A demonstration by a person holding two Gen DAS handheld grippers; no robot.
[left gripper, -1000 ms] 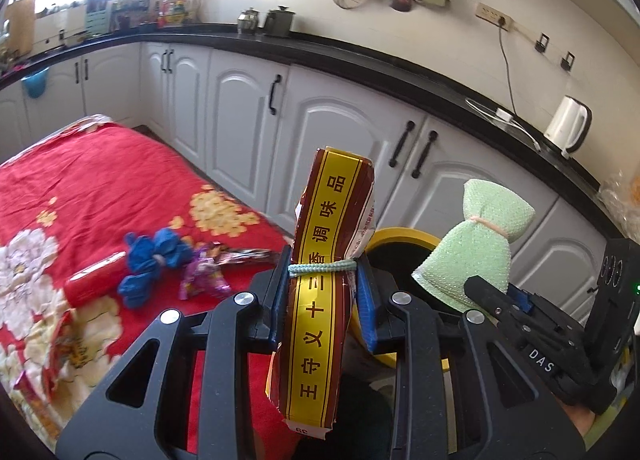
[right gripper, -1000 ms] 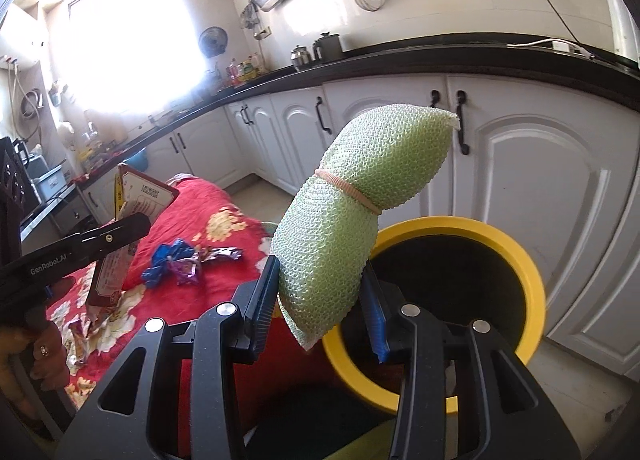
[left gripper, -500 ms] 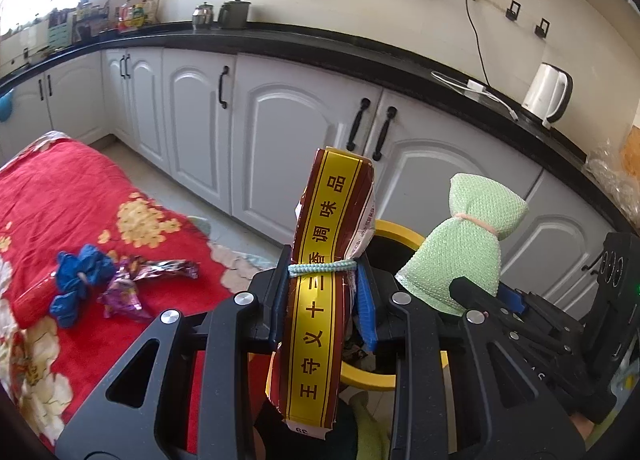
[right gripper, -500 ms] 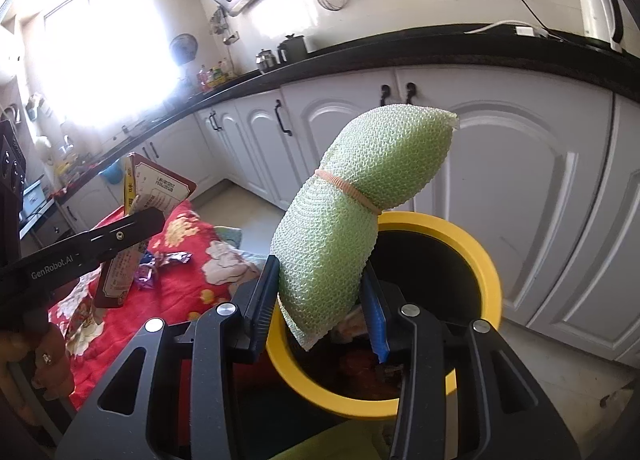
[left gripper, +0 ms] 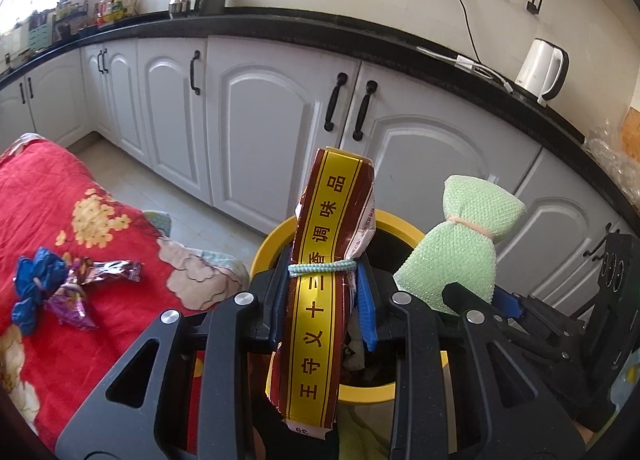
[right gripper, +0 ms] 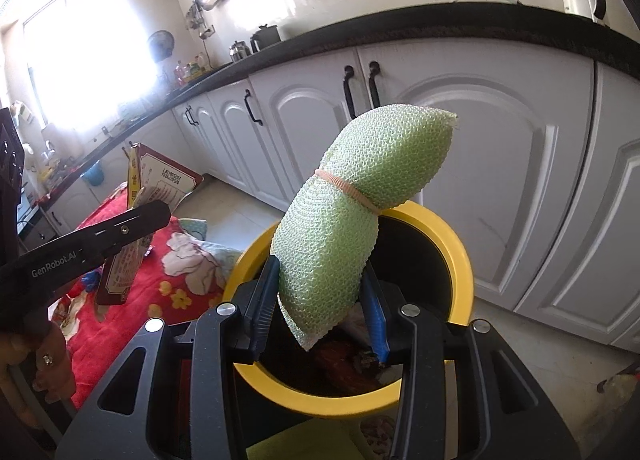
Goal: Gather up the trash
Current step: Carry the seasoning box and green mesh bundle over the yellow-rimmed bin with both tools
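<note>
**Trash over the bin, both claws loaded**

Trash is what both claws carry here. The left gripper (left gripper: 322,300) is clamped on a tall, flattened red-and-gold seasoning packet (left gripper: 328,280), glossy and creased, tied round its waist with a pale cord; its long axis stands upright, running from 6 to 12 o'clock. The right gripper (right gripper: 320,304) squeezes a soft green mesh sponge (right gripper: 352,211), knobbly and pillow-shaped, cinched by a pink rubber band and leaning towards 1 o'clock. The round yellow-rimmed black bin (right gripper: 448,236) lies just beyond and below both claws, at 12 o'clock. The right one looks nearer the bin's centre, though the fisheye makes that hard to judge. Crinkled foil wrappers (left gripper: 80,284) wait at 9 o'clock on the red flowered cloth (left gripper: 100,332).
</note>
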